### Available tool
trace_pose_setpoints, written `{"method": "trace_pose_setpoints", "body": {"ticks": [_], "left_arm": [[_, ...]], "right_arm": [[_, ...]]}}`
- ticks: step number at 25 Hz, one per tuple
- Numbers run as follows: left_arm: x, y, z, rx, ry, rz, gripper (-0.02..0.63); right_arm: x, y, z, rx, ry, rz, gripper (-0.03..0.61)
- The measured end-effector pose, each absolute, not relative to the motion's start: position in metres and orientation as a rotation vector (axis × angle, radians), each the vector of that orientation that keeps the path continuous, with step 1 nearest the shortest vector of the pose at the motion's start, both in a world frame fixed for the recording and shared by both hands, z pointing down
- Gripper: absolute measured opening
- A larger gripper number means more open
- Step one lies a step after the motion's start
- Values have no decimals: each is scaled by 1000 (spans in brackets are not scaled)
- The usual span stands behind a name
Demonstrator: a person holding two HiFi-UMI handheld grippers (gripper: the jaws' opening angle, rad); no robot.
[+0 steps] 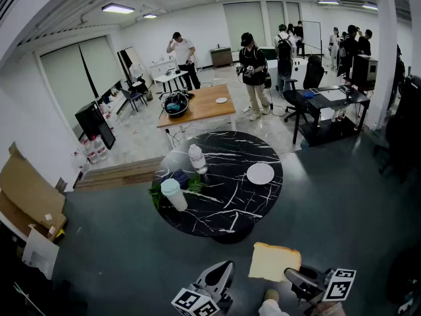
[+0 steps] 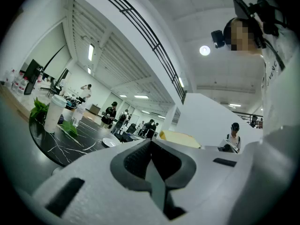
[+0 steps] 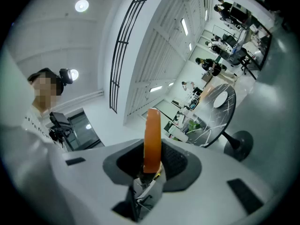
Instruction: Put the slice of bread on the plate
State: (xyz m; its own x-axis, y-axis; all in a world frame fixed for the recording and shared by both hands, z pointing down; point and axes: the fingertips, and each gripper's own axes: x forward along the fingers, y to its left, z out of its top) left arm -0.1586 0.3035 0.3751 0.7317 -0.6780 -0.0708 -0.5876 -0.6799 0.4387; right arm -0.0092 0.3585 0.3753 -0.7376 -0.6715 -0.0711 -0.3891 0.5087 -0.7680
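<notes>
Head view puts the slice of bread (image 1: 274, 261) in the air, short of the round black marble-patterned table (image 1: 223, 209). The right gripper (image 1: 294, 278) pinches it by its near edge, so its pale, soft-looking broad face lies up and it reaches forward from the jaws. The white plate (image 1: 260, 173) lies bare on the right side of the tabletop, ahead of the bread and well apart from it, so the carry looks like a straight reach forward, and the right hand is the nearer one. Seen edge-on in the right gripper view, the slice shows an orange-brown crust between ribbed dark pads. The left gripper (image 1: 220, 275) hangs beside it with its jaws pressed together on nothing (idle, it seems). A white lidded cup (image 1: 173, 194) and a clear bottle (image 1: 197, 158) stand on the table's left side, away from the plate.
</notes>
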Motion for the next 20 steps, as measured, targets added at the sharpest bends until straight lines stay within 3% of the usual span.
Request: {"method": "trace_pose_setpoints", "body": {"ticks": [20], "left_arm": [[-68,230,362,2585,-965,-246,8]], "right_arm": [[73,287,385,-845,2343,-1094,92]]}}
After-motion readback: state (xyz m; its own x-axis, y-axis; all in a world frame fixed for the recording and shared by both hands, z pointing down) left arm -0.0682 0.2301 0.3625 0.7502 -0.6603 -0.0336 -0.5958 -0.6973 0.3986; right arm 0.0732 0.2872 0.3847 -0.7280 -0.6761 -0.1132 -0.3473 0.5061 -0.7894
